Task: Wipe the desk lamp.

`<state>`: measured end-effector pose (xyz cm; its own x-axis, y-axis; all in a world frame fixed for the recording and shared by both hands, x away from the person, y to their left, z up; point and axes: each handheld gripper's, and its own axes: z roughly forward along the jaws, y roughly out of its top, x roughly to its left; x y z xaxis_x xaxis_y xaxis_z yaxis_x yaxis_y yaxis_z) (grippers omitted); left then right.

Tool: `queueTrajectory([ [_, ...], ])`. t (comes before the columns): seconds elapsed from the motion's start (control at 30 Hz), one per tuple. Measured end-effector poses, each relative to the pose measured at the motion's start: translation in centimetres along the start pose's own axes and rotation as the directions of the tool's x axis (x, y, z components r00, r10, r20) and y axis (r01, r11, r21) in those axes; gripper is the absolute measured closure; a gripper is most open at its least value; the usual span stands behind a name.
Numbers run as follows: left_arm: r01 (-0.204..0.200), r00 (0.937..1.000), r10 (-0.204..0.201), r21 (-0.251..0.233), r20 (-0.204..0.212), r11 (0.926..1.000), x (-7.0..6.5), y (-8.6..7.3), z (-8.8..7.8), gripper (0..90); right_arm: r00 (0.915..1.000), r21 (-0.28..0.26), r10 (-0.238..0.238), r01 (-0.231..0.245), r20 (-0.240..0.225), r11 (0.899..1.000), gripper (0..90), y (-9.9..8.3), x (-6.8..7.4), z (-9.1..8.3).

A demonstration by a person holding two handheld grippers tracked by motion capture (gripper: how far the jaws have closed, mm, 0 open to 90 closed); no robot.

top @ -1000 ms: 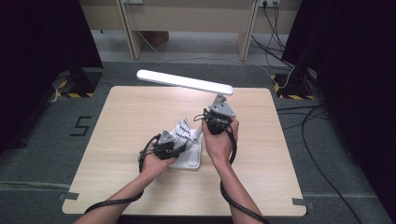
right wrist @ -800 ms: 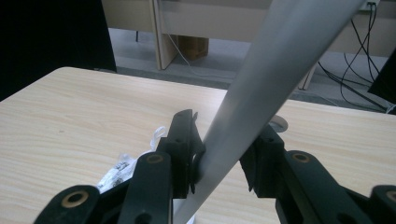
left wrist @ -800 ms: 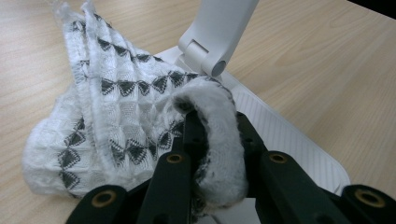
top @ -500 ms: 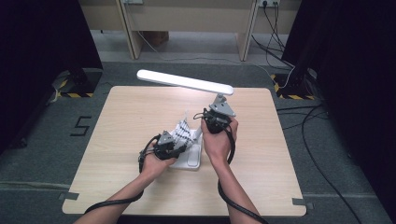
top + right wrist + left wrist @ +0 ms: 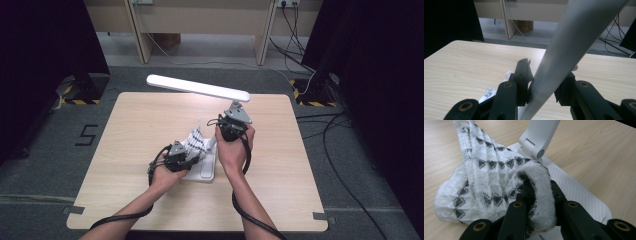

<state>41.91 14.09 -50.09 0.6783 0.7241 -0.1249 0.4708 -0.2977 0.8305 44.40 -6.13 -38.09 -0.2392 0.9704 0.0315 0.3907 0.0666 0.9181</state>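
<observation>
Clearly the patterned cloth [image 5: 486, 185] is soft and light, best pinched at a fold; the left hand-held gripper [image 5: 539, 195] is clamped on one, over the white lamp base [image 5: 579, 195] on the table [image 5: 150, 120]. The stiff, smooth lamp arm [image 5: 574, 42] sits clamped between the right hand-held gripper's [image 5: 544, 80] jaws, forearm angled forward.

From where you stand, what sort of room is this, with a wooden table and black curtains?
Probably a lab or recording studio, not a home. The light wooden table sits on grey carpet between black curtains, yellow-and-black hazard tape marks the floor, and loose black cables run to wall sockets.
</observation>
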Motion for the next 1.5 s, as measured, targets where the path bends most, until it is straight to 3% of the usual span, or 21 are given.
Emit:
queueTrajectory([
  [1.07,-0.01,0.9999,0.01,0.006,-0.004,0.9999,-0.19,-0.2,0.02,78.7,0.9985,0.002,0.054,-0.054,0.008,0.999,71.1,0.05,0.1,0.08],
  [1.5,-0.008,0.9997,0.008,-0.023,-0.024,0.9997,0.19,0.46,-0.29,78.7,0.9975,0.001,0.07,-0.07,0.011,0.998,71.5,0.07,0.19,0.15],
])
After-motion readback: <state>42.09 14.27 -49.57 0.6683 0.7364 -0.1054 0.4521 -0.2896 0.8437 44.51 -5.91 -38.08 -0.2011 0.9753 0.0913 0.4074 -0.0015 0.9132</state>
